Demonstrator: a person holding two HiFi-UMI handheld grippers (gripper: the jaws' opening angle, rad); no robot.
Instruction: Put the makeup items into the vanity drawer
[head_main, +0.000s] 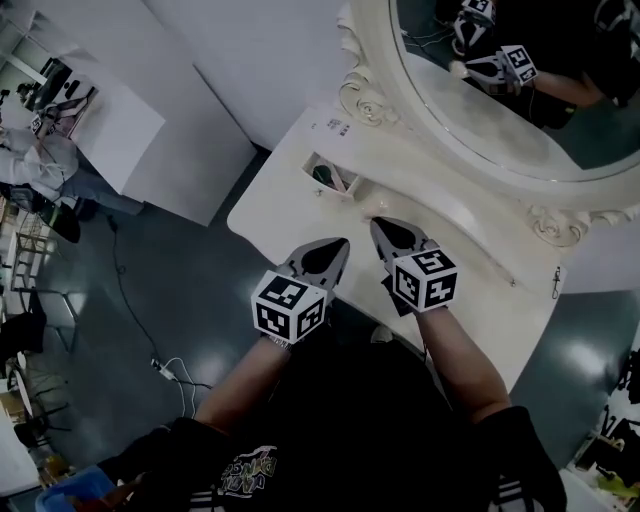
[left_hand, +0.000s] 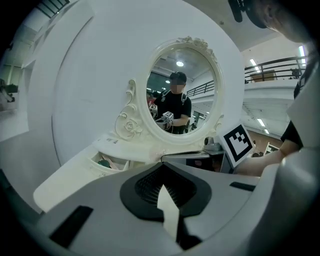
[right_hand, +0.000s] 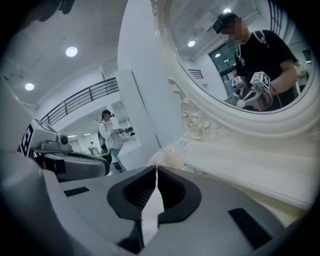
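Note:
A small open drawer (head_main: 345, 189) sits in the white vanity top (head_main: 275, 200), left of my grippers. It holds a green item (head_main: 322, 176) and pinkish ones. In the left gripper view the drawer (left_hand: 116, 163) lies low and left of the jaws. My left gripper (head_main: 340, 246) and right gripper (head_main: 378, 226) hover side by side over the vanity's front edge, both shut with nothing between the jaws. The left gripper (left_hand: 162, 167) points at the mirror base. Just past my right gripper (right_hand: 156, 168) lies a pale rounded thing (right_hand: 170, 155); what it is I cannot tell.
The big oval mirror (head_main: 520, 110) with its carved cream frame (head_main: 365, 100) rises right behind the vanity. White partition walls stand to the left. A cable (head_main: 165, 370) lies on the dark floor. A person (head_main: 40, 160) is far off at the left.

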